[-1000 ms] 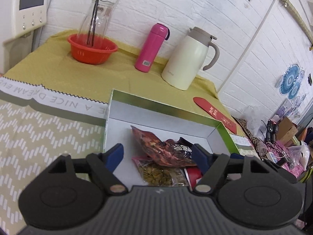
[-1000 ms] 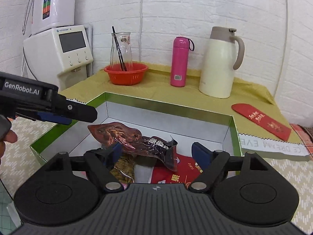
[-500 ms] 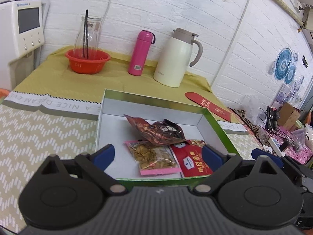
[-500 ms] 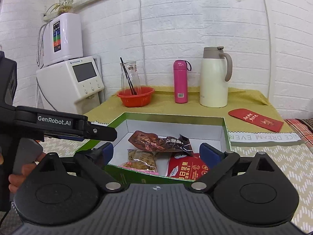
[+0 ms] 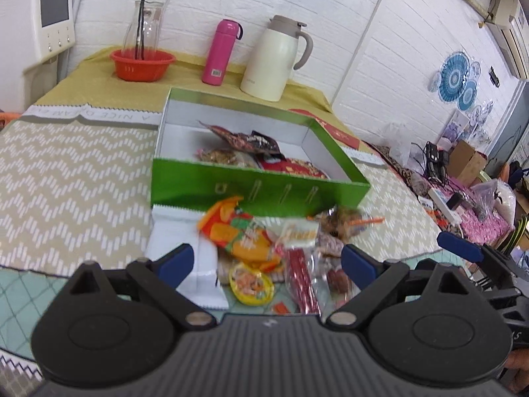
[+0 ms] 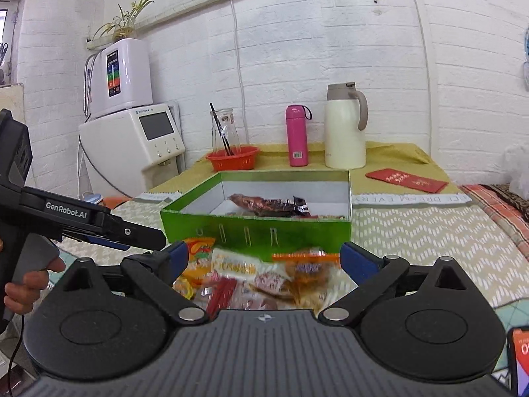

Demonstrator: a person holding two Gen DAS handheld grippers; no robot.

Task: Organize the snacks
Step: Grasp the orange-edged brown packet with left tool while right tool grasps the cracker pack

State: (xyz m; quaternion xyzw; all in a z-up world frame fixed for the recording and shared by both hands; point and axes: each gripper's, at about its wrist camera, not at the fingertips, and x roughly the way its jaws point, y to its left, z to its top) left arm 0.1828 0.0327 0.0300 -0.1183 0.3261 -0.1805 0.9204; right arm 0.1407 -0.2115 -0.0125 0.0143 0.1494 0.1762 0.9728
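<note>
A green box (image 5: 258,188) (image 6: 258,228) with a white inside stands on the patterned cloth. A dark red packet (image 5: 244,139) (image 6: 267,203) lies on other snacks in it. Loose snacks are piled in front of the box: an orange packet (image 5: 238,235), a round yellow one (image 5: 253,284), a red stick pack (image 5: 302,281) and a white packet (image 5: 185,231). My left gripper (image 5: 267,258) hovers open above this pile, touching nothing. My right gripper (image 6: 266,254) is open over the same pile (image 6: 264,274), beside the left.
At the back stand an orange-red basket (image 5: 142,64) holding a glass carafe, a pink bottle (image 5: 220,53) and a cream jug (image 5: 274,59). A red envelope (image 6: 406,178) lies back right. A white water machine (image 6: 132,139) stands left; clutter (image 5: 463,178) lies beyond the right edge.
Both grippers have drawn back from over the box to its near side, so the loose snack pile has come into view. The left jaws have spread wider.
</note>
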